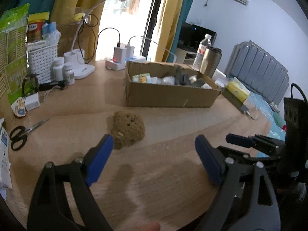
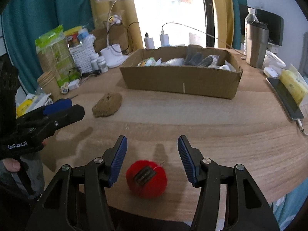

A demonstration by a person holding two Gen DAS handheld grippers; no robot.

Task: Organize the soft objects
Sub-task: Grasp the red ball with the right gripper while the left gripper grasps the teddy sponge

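Observation:
A brown, lumpy soft toy (image 1: 128,130) lies on the wooden table (image 1: 173,173), just beyond my left gripper's left fingertip. My left gripper (image 1: 154,148) is open wide with nothing between its blue pads. In the right wrist view a round red soft object (image 2: 147,179) with a dark patch on top sits on the table, low between the fingers of my right gripper (image 2: 152,142). Its pads stand clear of the object on both sides, so it is open. The brown toy (image 2: 107,105) and the left gripper (image 2: 74,107) show at the left there.
An open cardboard box (image 1: 169,96) holding several soft items stands behind the toy. The back left holds a lamp base (image 1: 82,69), pill bottles, a white basket and scissors (image 1: 19,136). A steel tumbler (image 2: 256,46), a water bottle and a phone (image 2: 284,98) line the right edge.

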